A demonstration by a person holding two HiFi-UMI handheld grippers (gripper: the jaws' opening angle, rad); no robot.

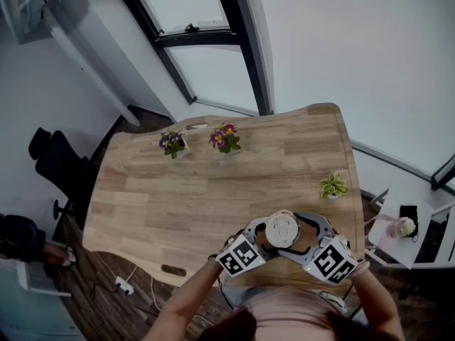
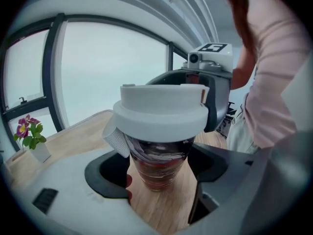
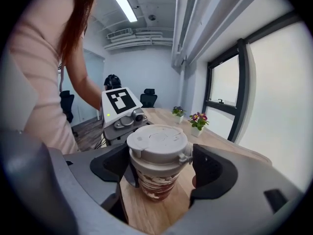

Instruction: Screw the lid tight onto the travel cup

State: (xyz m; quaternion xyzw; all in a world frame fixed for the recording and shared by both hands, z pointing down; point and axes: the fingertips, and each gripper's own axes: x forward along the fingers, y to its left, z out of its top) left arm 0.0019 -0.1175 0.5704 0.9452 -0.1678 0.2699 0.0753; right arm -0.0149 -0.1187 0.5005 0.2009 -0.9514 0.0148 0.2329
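Note:
The travel cup (image 1: 281, 230) stands on the wooden table (image 1: 199, 197) near its front edge, straight before the person. A white lid (image 2: 161, 112) sits level on its clear, brown-banded body (image 2: 157, 166). My left gripper (image 2: 156, 174) is shut on the lower body, one jaw against each side. My right gripper (image 3: 159, 166) is shut on the lid (image 3: 157, 143), whose small side tab touches the right jaw. Each gripper shows in the other's view: the right gripper (image 2: 210, 77) behind the lid, the left gripper (image 3: 121, 112) behind the cup. The cup's base is hidden in the head view.
Two purple flower pots (image 1: 173, 143) (image 1: 225, 138) stand at the table's far edge and a small green plant (image 1: 333, 185) at the right. A black office chair (image 1: 51, 159) is to the left, a white side table (image 1: 402, 230) to the right, and a power strip (image 1: 123, 285) on the floor.

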